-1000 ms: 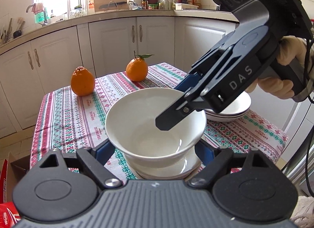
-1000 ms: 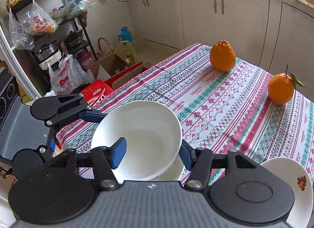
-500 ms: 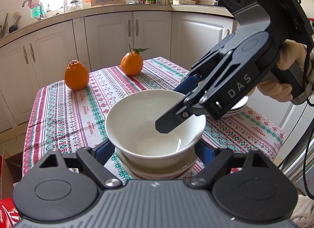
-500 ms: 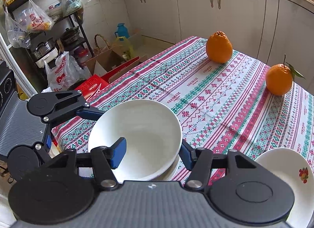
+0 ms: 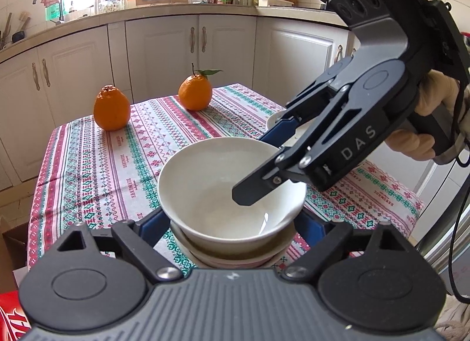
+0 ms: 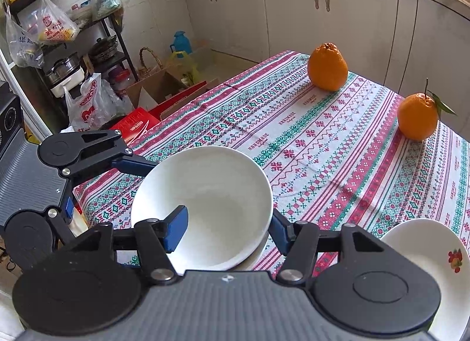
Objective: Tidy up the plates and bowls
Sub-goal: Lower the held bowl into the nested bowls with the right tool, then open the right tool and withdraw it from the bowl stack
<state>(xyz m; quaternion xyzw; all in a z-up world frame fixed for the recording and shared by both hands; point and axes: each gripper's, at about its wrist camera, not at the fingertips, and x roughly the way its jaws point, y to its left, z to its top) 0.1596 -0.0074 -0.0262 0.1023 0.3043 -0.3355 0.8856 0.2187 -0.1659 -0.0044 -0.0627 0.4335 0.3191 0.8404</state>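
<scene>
A white bowl (image 5: 211, 182) (image 6: 217, 194) sits nested on a short stack of bowls (image 5: 229, 256) at the near edge of the table. My left gripper (image 5: 232, 223) flanks it low down. Its blue pads (image 5: 152, 223) stand just off both sides and its jaws are opening. My right gripper (image 6: 227, 232) (image 5: 249, 168) straddles the bowl's rim with one finger inside and one outside, shut on the wall, and its jaws are starting to ease open. A stack of plates (image 5: 274, 119) lies behind it. The top plate (image 6: 426, 253) bears a fruit print.
Two oranges (image 5: 111, 112) (image 5: 195, 93) stand at the far side of the patterned tablecloth (image 5: 102, 179). A gloved hand (image 5: 434, 100) holds the right gripper. Cardboard boxes, bags (image 6: 88, 106) and a red box (image 6: 135, 126) crowd the floor beside the table. White cabinets line the walls.
The bowl has settled lower into the stack. My left gripper's pads have spread a little wider off its sides. The right gripper has kept its place on the rim.
</scene>
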